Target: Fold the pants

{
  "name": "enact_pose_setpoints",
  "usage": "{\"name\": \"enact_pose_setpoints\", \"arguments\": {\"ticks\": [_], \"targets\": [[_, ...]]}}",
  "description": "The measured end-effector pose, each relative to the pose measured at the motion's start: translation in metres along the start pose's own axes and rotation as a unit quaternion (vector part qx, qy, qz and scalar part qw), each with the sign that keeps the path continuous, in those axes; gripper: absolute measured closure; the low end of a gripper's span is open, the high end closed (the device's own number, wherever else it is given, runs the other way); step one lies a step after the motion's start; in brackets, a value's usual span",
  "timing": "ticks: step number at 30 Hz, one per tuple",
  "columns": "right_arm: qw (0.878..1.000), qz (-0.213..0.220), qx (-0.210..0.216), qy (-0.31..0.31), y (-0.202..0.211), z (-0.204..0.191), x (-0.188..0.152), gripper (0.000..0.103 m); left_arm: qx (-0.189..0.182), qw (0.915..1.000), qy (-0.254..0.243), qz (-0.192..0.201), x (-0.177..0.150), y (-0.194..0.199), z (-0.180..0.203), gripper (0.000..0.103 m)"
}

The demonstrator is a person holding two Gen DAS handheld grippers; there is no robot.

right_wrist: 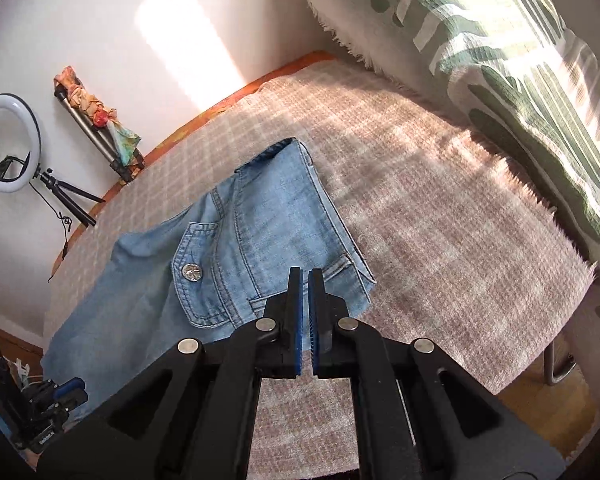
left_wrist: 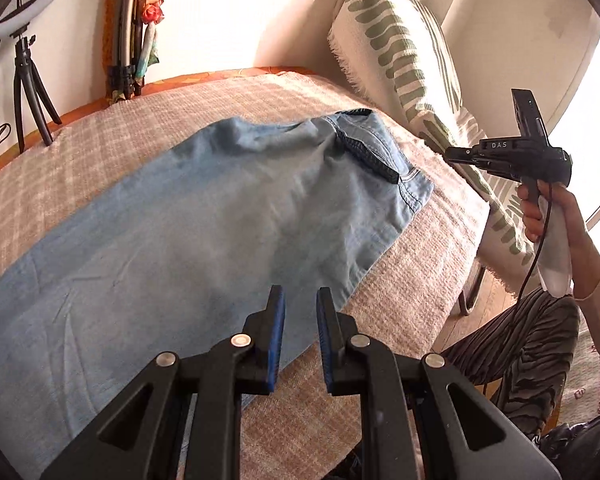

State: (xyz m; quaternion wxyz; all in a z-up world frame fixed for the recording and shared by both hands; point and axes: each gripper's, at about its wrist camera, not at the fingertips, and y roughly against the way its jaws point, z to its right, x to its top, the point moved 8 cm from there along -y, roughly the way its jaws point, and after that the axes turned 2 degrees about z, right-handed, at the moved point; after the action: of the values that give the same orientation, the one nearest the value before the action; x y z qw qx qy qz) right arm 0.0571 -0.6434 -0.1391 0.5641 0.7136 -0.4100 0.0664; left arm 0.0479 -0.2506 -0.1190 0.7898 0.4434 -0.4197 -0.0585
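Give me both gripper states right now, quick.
Left gripper: open, holding nothing, above the near edge of the pants.
Right gripper: fingers nearly closed, thin gap between them, holding nothing, above the pants.

The place is looking like a home, most likely a living room or bedroom. A pink checked blanket [right_wrist: 420, 208] is covering a low bed or couch, with an orange sheet [right_wrist: 228, 96] peeking out at its far edge. A fringed throw [right_wrist: 520, 92] with green leaf shapes is draping over a white seat back at one end. Sunlight is falling across the plain white wall [right_wrist: 100, 20] and the blanket. A ring light [right_wrist: 10, 142] on a small tripod is standing by the wall, and a folded stand [right_wrist: 96, 136] wrapped in a colourful scarf is leaning beside it. Wooden floor [right_wrist: 540, 404] is showing beneath the furniture's metal leg [right_wrist: 556, 364].
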Motion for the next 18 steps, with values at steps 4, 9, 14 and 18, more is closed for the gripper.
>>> {"name": "enact_pose_setpoints", "arguments": {"ticks": [4, 9, 14, 18], "targets": [[0.997, -0.013, 0.050, 0.062, -0.028, -0.055, 0.017, 0.086, 0.007, 0.9997, 0.014, -0.020, 0.000, -0.026, -0.001, 0.090], [0.979, -0.040, 0.122, 0.159, -0.073, -0.133, 0.026, 0.035, 0.033, 0.9987, 0.010, -0.038, -0.009, -0.058, 0.000, 0.090], [0.951, -0.119, 0.148, 0.244, -0.136, -0.195, 0.013, 0.021, 0.064, 0.9959, -0.001, -0.065, -0.019, -0.076, -0.008, 0.090], [0.935, -0.165, 0.125, 0.287, -0.188, -0.217, -0.005, 0.021, 0.048, 0.9974, 0.008, -0.052, -0.018, -0.075, -0.011, 0.086]]}}
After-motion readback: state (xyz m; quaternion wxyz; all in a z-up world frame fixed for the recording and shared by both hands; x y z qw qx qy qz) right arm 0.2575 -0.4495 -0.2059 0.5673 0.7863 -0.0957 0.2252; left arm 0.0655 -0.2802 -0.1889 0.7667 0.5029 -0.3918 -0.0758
